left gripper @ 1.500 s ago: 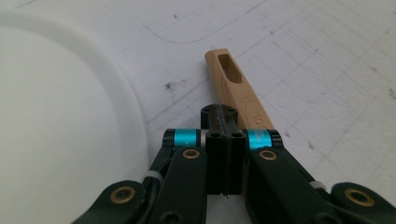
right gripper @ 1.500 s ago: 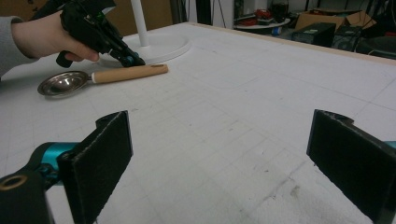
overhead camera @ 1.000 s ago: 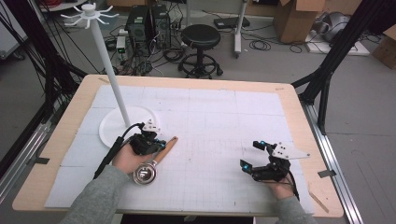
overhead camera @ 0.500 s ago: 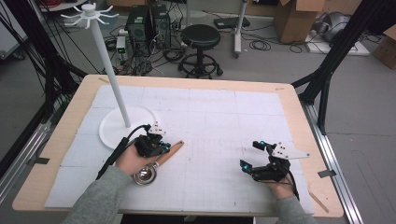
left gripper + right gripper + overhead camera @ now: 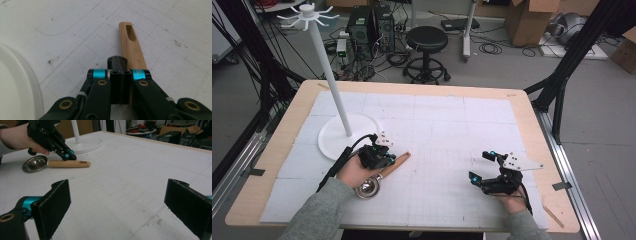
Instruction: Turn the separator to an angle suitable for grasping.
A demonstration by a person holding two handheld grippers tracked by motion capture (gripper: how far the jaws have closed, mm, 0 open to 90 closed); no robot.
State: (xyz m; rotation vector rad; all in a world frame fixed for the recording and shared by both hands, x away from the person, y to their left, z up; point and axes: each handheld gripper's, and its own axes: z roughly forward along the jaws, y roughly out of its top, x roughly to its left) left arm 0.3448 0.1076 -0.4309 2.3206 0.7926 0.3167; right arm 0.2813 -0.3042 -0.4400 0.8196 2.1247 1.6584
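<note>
A small ladle with a metal bowl point(image 5: 367, 189) and a slotted wooden handle point(image 5: 396, 162) lies on the white mat at the front left. My left gripper point(image 5: 390, 159) is shut, its jaws pressed together with nothing between them, and its tips rest at the handle's upper side. In the left gripper view the gripper's closed tips point(image 5: 117, 60) sit just left of the handle point(image 5: 131, 47). The right gripper view shows that gripper point(image 5: 70, 157) touching the handle point(image 5: 68, 164) beside the bowl point(image 5: 33, 164). My right gripper point(image 5: 478, 166) hovers open at the front right, with nothing between its pads point(image 5: 53, 205).
A white hook stand rises from a round base point(image 5: 332, 137) behind the left hand; the base's edge point(image 5: 15, 82) lies close to the left gripper. The wooden table edge point(image 5: 562, 200) frames the mat. Open mat lies between the two grippers.
The ladle's handle tip has swung slightly right and toward me under the left gripper. The right gripper has stayed put.
</note>
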